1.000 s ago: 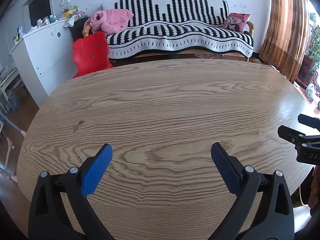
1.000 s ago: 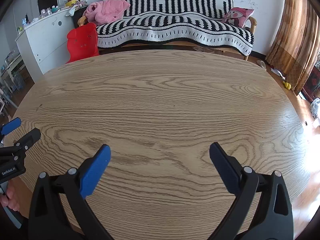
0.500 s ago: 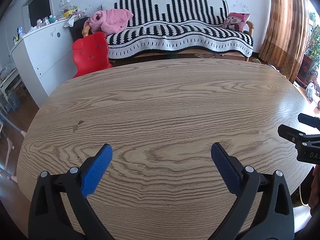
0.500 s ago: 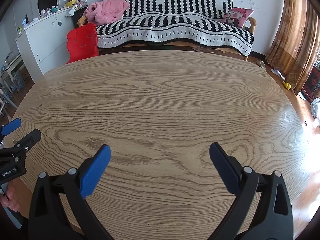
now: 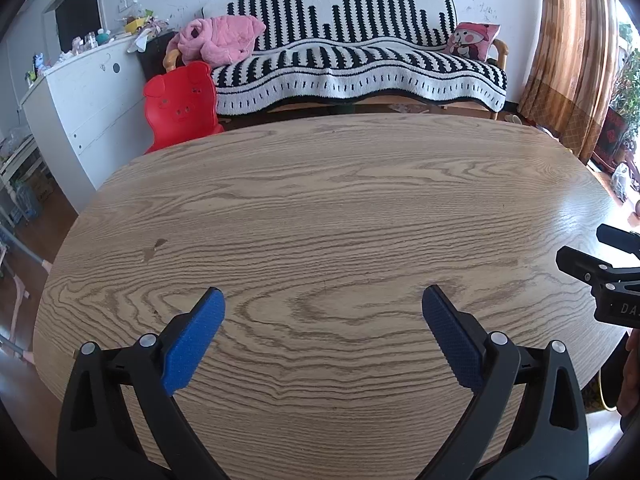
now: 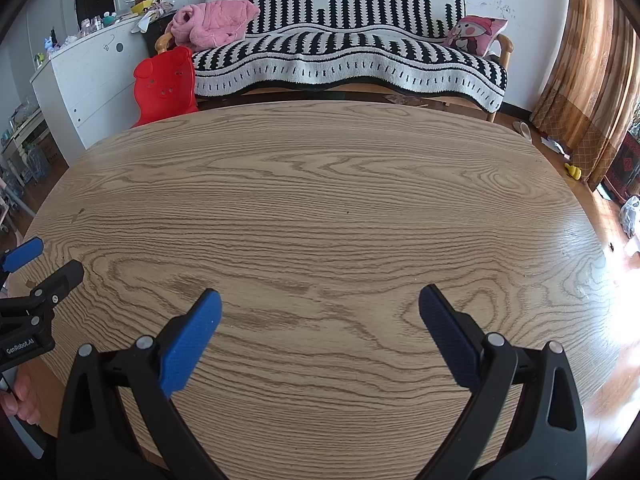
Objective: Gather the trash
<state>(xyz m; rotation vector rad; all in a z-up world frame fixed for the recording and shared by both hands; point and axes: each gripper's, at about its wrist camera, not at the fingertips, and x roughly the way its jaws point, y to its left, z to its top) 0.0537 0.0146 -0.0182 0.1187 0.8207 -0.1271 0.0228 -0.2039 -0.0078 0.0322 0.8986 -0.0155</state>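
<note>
Wooden table (image 5: pixel 320 208) unchanged, both jaws still spread

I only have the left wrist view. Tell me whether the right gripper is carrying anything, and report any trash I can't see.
Observer: The right gripper is open with nothing between its fingers; only bare table lies ahead of it.
Operator: Check the floor to the right.
Observer: A small yellow object lies on the floor near the curtain, beyond the table's right edge. I cannot tell what it is.
Operator: Now look behind my left gripper.
Observer: A hand shows just behind the left gripper, at the lower left of the right wrist view.
</note>
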